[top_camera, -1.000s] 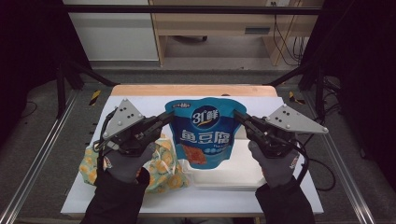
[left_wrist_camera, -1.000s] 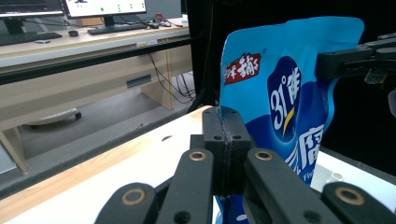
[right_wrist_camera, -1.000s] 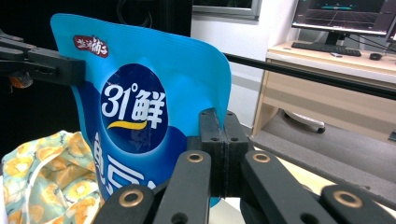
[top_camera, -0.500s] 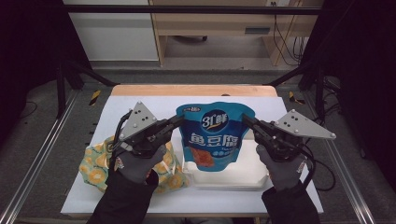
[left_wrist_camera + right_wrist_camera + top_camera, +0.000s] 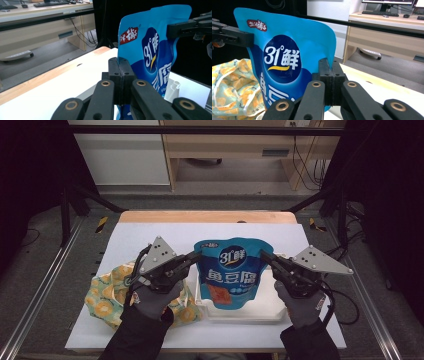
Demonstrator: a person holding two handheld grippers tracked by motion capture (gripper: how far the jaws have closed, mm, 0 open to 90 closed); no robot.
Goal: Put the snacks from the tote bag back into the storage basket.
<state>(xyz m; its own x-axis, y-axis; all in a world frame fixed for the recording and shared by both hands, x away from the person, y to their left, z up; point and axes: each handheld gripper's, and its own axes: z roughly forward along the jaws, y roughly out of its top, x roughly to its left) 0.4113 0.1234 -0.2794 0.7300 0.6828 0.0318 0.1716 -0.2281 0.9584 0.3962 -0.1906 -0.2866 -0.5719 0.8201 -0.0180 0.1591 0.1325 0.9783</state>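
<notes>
While your left tongs and right tongs pinch the blue pouch by its edges above the white tray, setting down remains.

White-topped table had a bare wood strip along its far edge. On it lay a white tray and, left of that, a yellow-patterned cloth bag.

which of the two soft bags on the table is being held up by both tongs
The blue snack pouch, pinched at its edges by the left tongs and right tongs. The yellow patterned cloth bag just lies slumped on the table.
</notes>
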